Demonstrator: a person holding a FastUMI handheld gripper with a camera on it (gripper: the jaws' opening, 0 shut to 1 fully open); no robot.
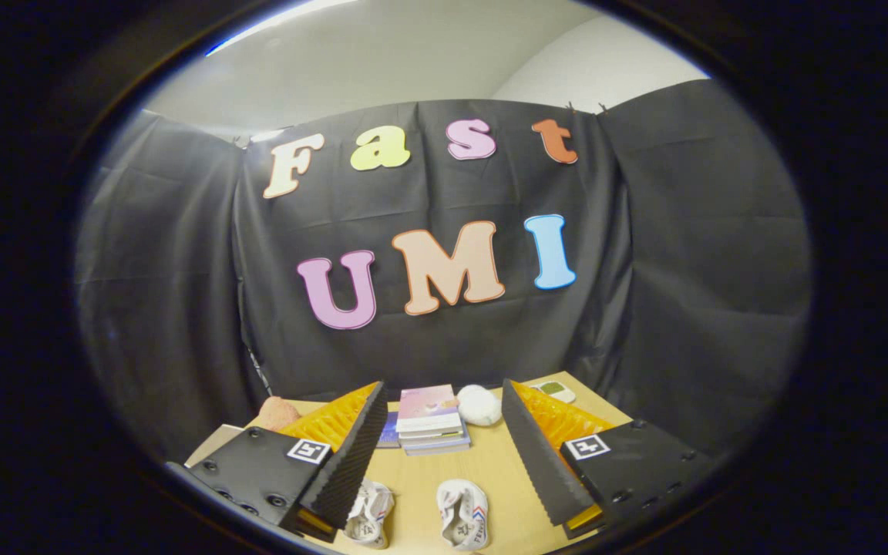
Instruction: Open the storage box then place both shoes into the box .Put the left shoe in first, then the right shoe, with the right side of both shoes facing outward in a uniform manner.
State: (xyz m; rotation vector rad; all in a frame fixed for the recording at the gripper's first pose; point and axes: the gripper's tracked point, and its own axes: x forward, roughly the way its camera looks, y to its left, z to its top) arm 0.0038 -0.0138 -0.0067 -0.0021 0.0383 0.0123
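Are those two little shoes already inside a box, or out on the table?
Out. Both shoes lie on the bare wooden table, between the open gripper fingers, nearer than the stack of books.

Two shoes lie side by side on the tabletop (490, 470): the left shoe (369, 512) beside the left finger, the right shoe (464, 514) between the spread jaws. Beyond them sits a book stack (430, 420), a plush ball (479, 405) just to its right.
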